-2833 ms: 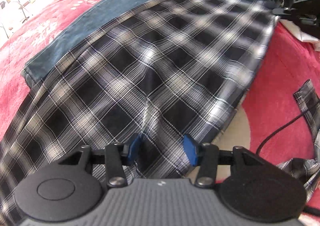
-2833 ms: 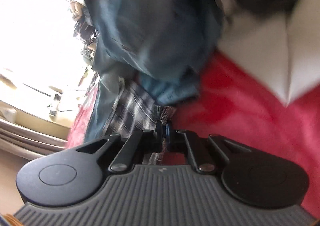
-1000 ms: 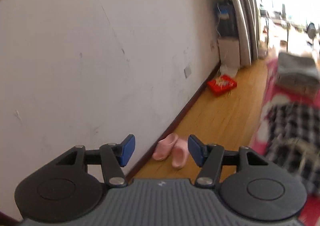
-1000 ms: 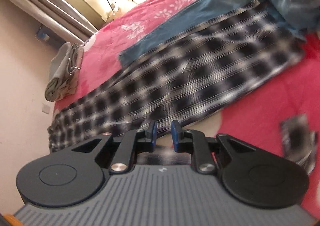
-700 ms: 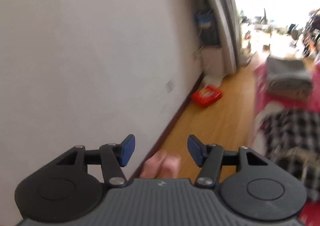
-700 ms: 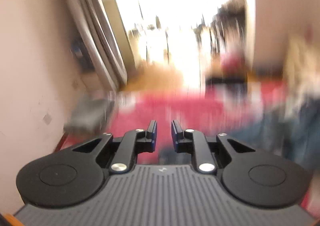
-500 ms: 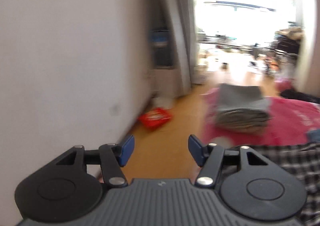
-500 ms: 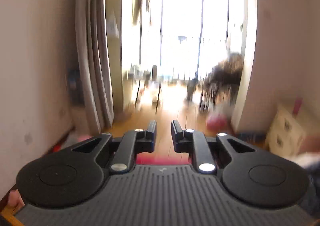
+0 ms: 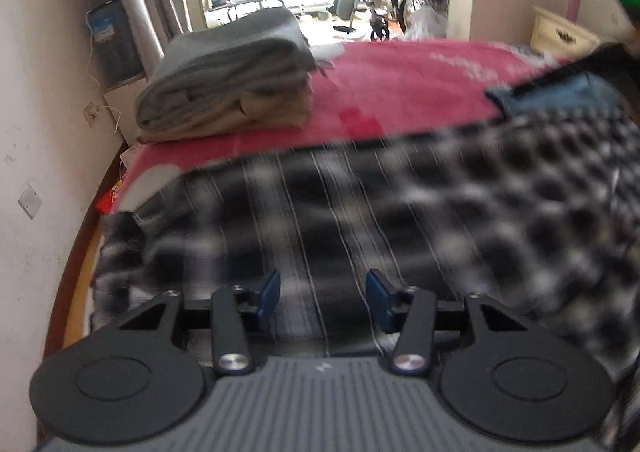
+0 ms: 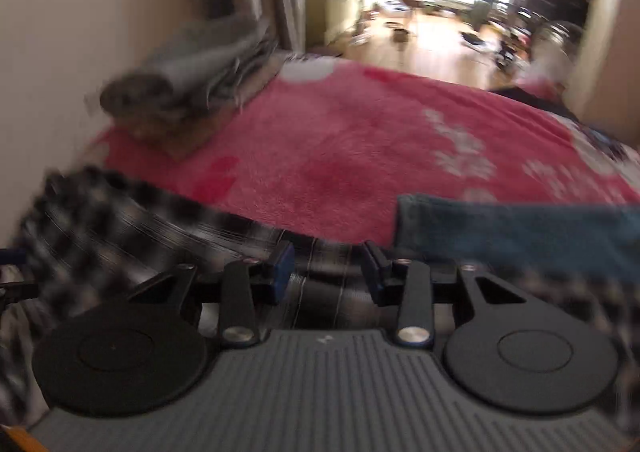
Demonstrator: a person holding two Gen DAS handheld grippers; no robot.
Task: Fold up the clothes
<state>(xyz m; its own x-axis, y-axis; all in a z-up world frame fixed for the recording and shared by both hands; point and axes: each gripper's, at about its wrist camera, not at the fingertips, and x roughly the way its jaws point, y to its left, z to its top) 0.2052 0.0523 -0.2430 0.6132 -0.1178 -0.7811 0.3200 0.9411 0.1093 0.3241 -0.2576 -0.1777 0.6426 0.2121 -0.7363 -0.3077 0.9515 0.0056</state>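
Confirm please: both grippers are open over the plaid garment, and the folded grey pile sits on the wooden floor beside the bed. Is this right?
Not quite. The folded grey pile sits on the red blanket at the bed's corner, not on the floor; the left wrist view shows this. The rest holds: the left gripper and right gripper are both open over the plaid garment.

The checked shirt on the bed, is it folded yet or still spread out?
Spread out. The checked shirt lies flat across the red blanket, while the grey pile beyond it is folded.
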